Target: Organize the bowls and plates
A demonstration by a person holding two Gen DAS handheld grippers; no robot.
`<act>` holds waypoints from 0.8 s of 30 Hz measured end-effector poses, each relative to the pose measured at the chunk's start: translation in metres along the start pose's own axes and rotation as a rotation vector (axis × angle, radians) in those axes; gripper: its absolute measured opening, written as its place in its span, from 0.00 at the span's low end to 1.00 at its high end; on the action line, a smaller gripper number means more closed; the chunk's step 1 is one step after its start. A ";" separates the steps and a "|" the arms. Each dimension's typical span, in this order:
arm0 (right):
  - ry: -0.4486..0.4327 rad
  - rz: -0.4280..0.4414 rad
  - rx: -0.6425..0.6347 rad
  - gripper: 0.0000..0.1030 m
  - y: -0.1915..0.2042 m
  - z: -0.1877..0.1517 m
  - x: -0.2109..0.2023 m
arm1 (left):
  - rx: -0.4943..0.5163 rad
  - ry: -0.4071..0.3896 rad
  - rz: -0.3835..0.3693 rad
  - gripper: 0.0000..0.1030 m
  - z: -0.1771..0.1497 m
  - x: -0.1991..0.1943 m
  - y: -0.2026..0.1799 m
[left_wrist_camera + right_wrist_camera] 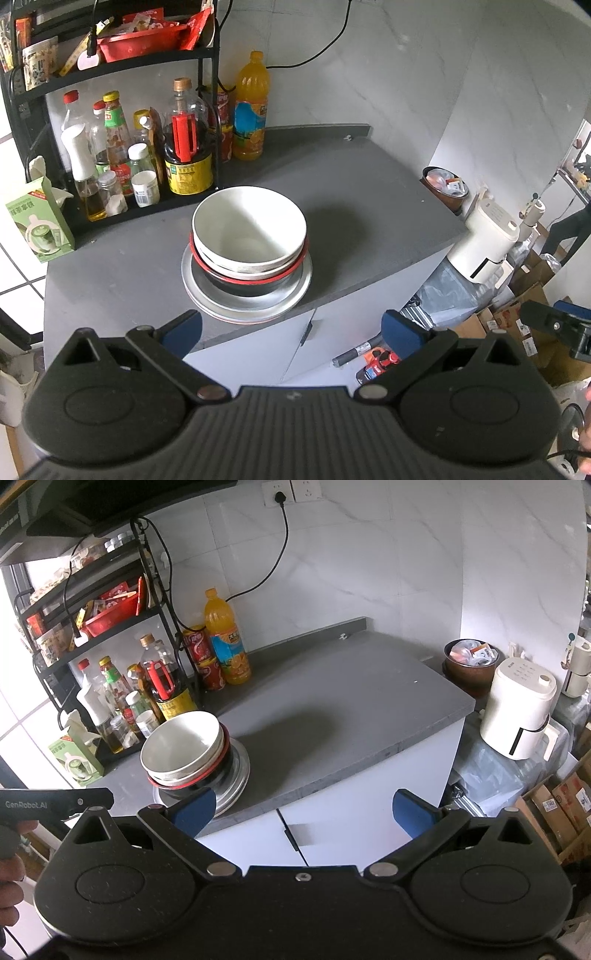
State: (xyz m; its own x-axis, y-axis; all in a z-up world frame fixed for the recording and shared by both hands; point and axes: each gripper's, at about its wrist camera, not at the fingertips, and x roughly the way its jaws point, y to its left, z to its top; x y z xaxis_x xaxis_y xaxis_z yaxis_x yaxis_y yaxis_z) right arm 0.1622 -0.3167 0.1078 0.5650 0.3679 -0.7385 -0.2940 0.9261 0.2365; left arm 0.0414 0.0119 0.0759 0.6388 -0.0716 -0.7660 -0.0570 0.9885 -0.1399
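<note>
Grey bench [351,206], white cabinet doors below its front edge.

Item 1: stack of tableware, standing toward the bench's left half, near the front edge, just in front of the black rack [207,55].
- Base: silver plate [295,291], flat on the bench top; a second plate rim shows beneath it.
- On the plate: black bowl with red rim [255,286], upright.
- Nested in that: a pale bowl, only its rim visible, and on top the white bowl [249,225], mouth up, nothing inside. The upper bowls sit slightly off-centre, toward the back left of the plate.

Item 2: rack, back left corner of the bench. Lower shelf holds oil and sauce bottles; upper shelf a red basket [144,42] filled with packets.

Item 3: orange juice bottle [251,107], upright at the back edge, just right of the rack; red cans beside it.

Item 4: green carton [40,221], open-topped, at the left edge.

Item 5: brown pot [471,664] off the right edge, filled with wrappers; white appliance [519,716] near it.

Left gripper [291,332]: jaws wide, holding nothing, off the front edge, clear of the stack.
Right gripper [304,808]: jaws wide, holding nothing, off the front edge, right of the stack.
</note>
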 end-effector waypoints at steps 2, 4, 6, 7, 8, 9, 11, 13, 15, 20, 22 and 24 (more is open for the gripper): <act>-0.002 0.000 0.000 1.00 0.000 0.000 0.000 | 0.001 -0.001 0.003 0.99 0.001 0.000 0.000; -0.004 -0.001 0.005 1.00 0.002 -0.001 0.000 | -0.001 0.000 0.004 0.99 0.001 0.000 0.001; -0.005 -0.001 0.007 1.00 0.002 -0.001 0.001 | -0.003 0.002 0.005 0.99 0.002 0.000 0.002; -0.004 -0.001 0.008 1.00 0.002 -0.001 0.001 | -0.001 0.002 0.004 0.99 0.003 0.000 0.002; -0.004 -0.002 0.009 1.00 0.002 -0.001 0.001 | 0.001 0.003 0.004 0.99 0.003 0.001 0.002; -0.004 -0.001 0.010 1.00 0.002 0.000 0.002 | 0.002 0.003 0.004 0.99 0.003 0.001 0.002; -0.003 0.000 0.010 1.00 0.002 0.000 0.002 | 0.003 0.003 0.003 0.99 0.004 0.002 0.002; -0.007 0.001 0.014 1.00 0.002 0.000 0.003 | 0.000 0.004 0.004 0.99 0.005 0.003 0.002; -0.003 0.001 0.023 1.00 0.001 0.001 0.005 | -0.003 0.009 0.007 0.99 0.005 0.005 0.002; 0.001 -0.001 0.028 1.00 0.001 0.002 0.008 | -0.001 0.009 0.010 0.99 0.007 0.005 0.003; 0.000 0.001 0.028 1.00 0.001 0.002 0.009 | 0.001 0.011 0.012 0.99 0.007 0.006 0.003; 0.000 0.001 0.027 1.00 0.001 0.002 0.009 | 0.002 0.014 0.014 0.99 0.008 0.007 0.004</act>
State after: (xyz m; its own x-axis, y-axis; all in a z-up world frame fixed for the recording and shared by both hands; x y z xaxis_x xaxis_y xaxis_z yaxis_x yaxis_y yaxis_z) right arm 0.1687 -0.3123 0.1025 0.5648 0.3688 -0.7382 -0.2733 0.9277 0.2544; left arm 0.0515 0.0163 0.0754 0.6269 -0.0600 -0.7768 -0.0643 0.9897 -0.1282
